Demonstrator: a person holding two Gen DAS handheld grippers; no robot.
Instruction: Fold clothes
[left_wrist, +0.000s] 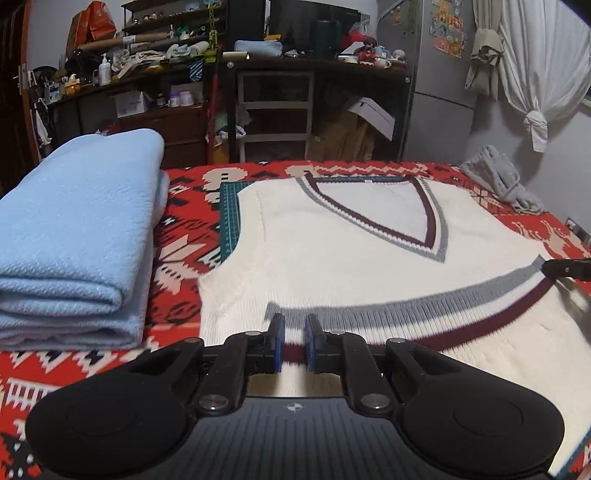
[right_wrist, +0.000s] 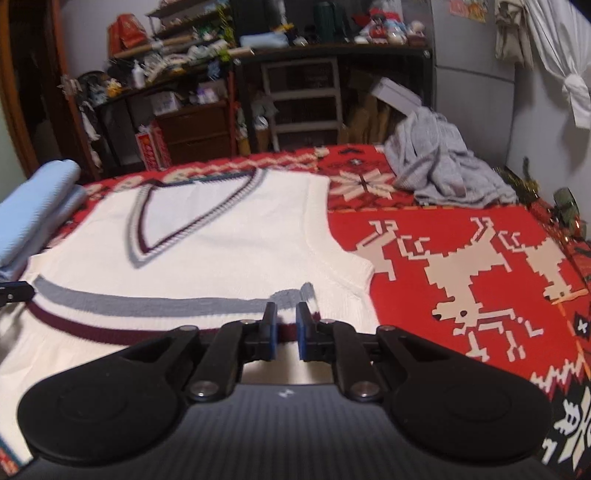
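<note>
Both grippers, left gripper (left_wrist: 294, 341) and right gripper (right_wrist: 283, 328), are pinching, jaws nearly closed, the striped hem (left_wrist: 406, 314) of a white vest (left_wrist: 332, 251) lying mid-frame on the red patterned desk (right_wrist: 461, 258).

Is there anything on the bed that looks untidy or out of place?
Yes. A grey garment lies crumpled at the far right of the red patterned blanket, unlike the neatly folded blue blanket on the left. The white vest is mid-fold, its striped hem doubled up over the body.
</note>
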